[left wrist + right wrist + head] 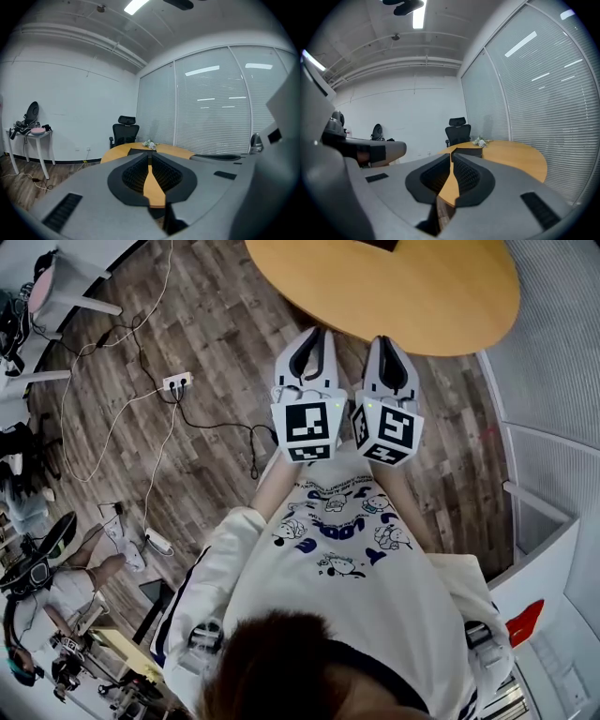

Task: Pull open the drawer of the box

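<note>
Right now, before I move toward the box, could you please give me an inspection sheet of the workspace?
Surface: wooden table ahead of the person, mostly bare.
Job's things: dark box on the table; whether its drawer is open cannot be told.
Clutter: small flowers near the box.
Grippers: left gripper and right gripper both shut, nothing between the jaws.
Cables: cables and a power strip on the floor, at left.
Surroundings: office chair, blinds.

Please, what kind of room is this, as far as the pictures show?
Probably an office meeting room: a large wooden table, a black office chair on its far side, and a glass wall covered by blinds.
</note>
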Demonstrator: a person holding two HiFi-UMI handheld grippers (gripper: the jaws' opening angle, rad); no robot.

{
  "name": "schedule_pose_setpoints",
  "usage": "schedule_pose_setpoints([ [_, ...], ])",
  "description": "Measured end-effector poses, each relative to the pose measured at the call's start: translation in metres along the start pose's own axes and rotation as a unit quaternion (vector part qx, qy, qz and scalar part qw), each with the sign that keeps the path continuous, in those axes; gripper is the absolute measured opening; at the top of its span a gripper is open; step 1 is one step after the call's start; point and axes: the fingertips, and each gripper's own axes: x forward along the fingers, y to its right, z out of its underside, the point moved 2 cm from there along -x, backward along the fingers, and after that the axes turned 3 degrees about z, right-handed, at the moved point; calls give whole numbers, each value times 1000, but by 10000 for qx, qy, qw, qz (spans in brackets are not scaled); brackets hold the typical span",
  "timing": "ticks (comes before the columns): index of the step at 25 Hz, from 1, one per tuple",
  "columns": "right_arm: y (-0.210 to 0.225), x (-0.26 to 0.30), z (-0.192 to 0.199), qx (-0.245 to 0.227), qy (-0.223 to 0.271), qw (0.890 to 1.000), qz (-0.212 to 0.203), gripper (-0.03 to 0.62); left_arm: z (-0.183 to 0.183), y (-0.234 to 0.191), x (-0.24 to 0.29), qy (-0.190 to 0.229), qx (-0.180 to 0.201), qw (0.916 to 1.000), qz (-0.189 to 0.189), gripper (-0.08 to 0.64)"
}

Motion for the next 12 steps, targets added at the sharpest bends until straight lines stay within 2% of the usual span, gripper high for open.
schedule_pose_setpoints([
  [12,18,68,-7,49,-85,9996,263,40,-4,-20,76,-201,25,9995,257,34],
])
